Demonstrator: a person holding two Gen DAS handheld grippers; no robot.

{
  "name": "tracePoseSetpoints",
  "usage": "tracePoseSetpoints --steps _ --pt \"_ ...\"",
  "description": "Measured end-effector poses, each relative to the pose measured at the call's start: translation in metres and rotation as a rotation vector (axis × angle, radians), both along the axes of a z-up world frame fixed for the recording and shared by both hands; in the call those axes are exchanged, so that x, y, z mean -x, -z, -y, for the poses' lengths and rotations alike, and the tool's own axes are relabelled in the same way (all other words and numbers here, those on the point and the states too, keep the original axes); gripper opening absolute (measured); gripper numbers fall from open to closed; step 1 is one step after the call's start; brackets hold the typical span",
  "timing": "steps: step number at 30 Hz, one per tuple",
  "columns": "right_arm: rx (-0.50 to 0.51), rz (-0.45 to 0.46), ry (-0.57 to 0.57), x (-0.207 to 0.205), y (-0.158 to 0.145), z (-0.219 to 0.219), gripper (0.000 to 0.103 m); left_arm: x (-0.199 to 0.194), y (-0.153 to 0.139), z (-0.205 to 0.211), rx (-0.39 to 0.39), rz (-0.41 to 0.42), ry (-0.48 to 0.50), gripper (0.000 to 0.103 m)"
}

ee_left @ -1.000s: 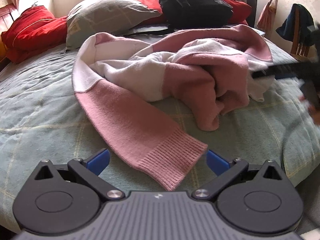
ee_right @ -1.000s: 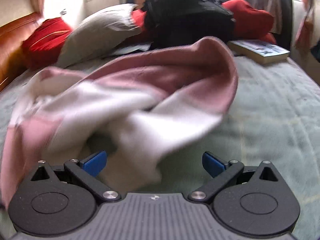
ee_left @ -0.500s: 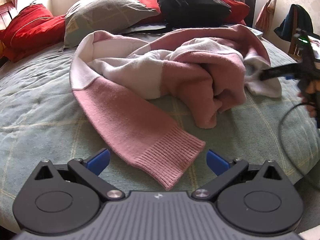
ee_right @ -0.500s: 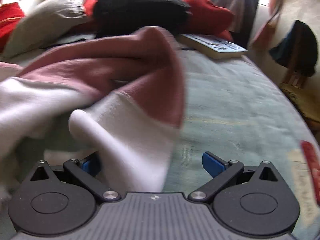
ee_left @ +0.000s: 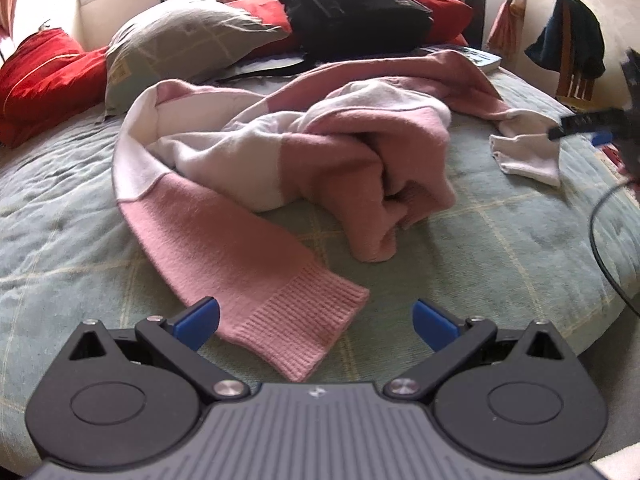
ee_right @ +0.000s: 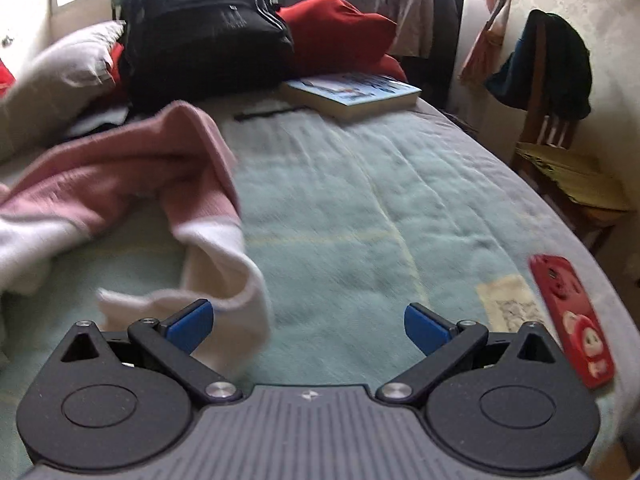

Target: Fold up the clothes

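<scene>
Pale green quilting covers the bed [ee_left: 80, 208] that carries everything, and on it, across the middle and toward my near edge, lies the pink-and-white sweater [ee_left: 328, 152], bunched into a heap with nothing yet squared.

I judge the step in hand to be spreading it flat, before any fold: the body is twisted on itself in the centre, one sleeve runs out toward the near edge, the other trails off toward the right edge.

My left tongs [ee_left: 316, 318] stand wide and hold nothing, with the pink ribbed cuff [ee_left: 304, 324] lying on the bed between the blue pads, nearer the left one. My right tongs [ee_right: 306, 326] are wide too; the white cuff [ee_right: 224, 300] drapes over the left pad [ee_right: 188, 326] but is not pinched.

Next I would close each pair on its own cuff and draw the sleeves apart, low over the bed, so the body unrolls. That calls for a bite on the ribbing alone, not on the quilt beneath.

The knit looks thick, soft and limp, pink blocks joined to white ones; it will sag and drag, I expect.

At the far edge sit a backpack [ee_right: 200, 32], pillows [ee_left: 180, 36] and a book [ee_right: 352, 92]; a red phone [ee_right: 572, 316] lies by the right edge, well clear.
</scene>
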State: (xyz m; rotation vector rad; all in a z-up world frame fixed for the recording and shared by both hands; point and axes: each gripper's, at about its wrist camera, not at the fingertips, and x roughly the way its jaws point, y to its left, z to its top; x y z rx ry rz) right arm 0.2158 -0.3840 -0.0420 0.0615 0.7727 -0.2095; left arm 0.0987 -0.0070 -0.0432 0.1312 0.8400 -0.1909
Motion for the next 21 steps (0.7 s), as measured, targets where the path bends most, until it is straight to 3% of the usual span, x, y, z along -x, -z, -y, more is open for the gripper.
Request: tracePoseSetpoints --steps 3,8,13,17,21 --pt "-0.014 -0.009 0.007 -0.020 0.003 0.000 0.103 0.000 0.000 0.004 -0.004 -0.002 0.011 0.102" --pt "0.066 -0.136 0.090 -0.047 0.022 0.001 0.103 -0.003 0.001 0.005 -0.003 -0.008 0.013 0.102" --pt "-0.040 -0.215 0.068 -0.046 0.031 0.017 0.103 -0.007 0.005 0.004 0.005 -0.016 0.013 0.102" --pt "0.072 -0.206 0.136 -0.044 0.027 0.024 0.103 -0.007 0.007 0.003 0.008 -0.019 0.016 0.102" --pt "0.259 -0.174 0.170 -0.044 0.017 0.021 0.103 -0.006 0.009 0.000 0.010 -0.024 0.010 0.102"
